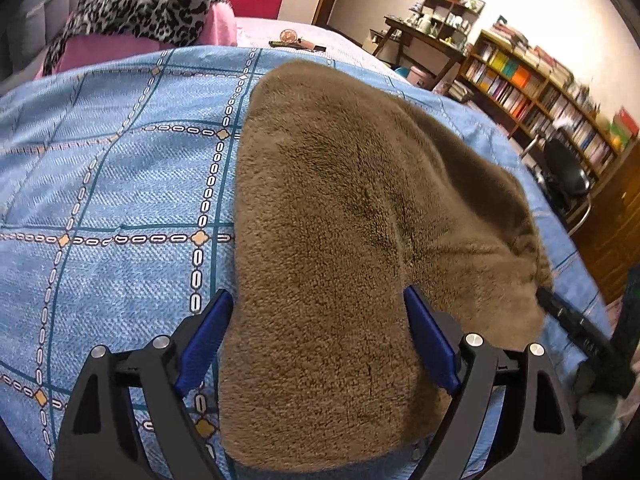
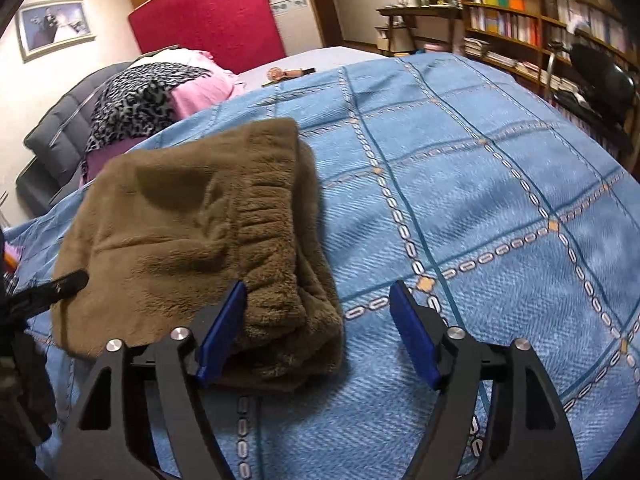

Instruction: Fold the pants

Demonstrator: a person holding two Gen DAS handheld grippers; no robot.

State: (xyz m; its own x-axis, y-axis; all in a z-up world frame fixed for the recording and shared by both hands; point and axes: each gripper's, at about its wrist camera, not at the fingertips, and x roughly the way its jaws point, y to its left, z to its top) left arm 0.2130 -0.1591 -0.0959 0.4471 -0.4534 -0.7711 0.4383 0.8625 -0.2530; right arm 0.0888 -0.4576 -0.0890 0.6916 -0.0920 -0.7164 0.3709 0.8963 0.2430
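Pants: brown fleece pants (image 1: 340,240) lie in a folded bundle on the blue checked bedspread (image 1: 112,184), waistband uppermost.
Left gripper (image 1: 318,340): fingers spread wide, straddling the bundle's near end, apparently so it can settle.
Right gripper (image 2: 318,332): fingers apart, gripping nothing, beside the waistband corner, seemingly to tidy.

Both wrist views sit low and close over the bed (image 1: 120,184), facing 12 o'clock, sharing the brown pants (image 1: 340,240) and bookshelf (image 2: 520,20).

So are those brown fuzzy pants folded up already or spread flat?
Folded: the pants lie doubled in layers on the blue quilt, elastic waistband on top.
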